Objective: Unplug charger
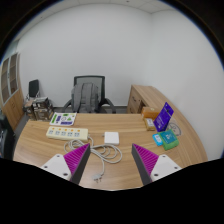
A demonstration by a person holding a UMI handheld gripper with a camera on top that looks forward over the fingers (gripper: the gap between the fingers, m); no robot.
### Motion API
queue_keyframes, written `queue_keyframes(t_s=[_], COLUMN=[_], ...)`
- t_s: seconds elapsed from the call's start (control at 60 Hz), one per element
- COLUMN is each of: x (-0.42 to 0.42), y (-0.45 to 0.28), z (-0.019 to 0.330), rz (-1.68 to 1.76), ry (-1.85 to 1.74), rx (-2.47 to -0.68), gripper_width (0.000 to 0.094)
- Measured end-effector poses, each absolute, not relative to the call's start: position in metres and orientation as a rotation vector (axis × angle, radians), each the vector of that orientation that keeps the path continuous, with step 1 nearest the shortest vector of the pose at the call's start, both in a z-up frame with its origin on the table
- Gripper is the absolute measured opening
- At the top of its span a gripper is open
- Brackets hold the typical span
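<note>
White power strip, white charger with white cable, light wood-grain desk, grey office chair, magenta finger pads, white walls.

The hand-held gripper hangs in the air with its two fingers spread wide apart and nothing between them. Each finger carries a magenta pad on its inner face, and the pads face each other across a broad gap. The fingers point forward and slightly down, touching nothing.
</note>
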State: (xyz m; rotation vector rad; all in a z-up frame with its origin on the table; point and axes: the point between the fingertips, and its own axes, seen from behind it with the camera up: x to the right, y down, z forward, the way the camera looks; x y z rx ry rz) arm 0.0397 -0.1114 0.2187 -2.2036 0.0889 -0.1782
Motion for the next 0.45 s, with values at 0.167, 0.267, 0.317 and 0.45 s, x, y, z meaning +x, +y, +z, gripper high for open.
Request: queue_keyframes(t_s=[0.167, 0.267, 0.317, 0.45], x=[0.032, 0.024, 0.022, 0.023], y=[-0.134, -0.142, -0.144, -0.145], z=[0.234, 0.236, 0.237, 0.245], rz=[-0.198, -0.174, -0.169, -0.178], ry=[0.08, 0.08, 0.076, 0.063], rx=[-2.19, -2.194, -2.193, -2.166], gripper_width=[0.0862, 0.0861, 0.0863, 0.0861])
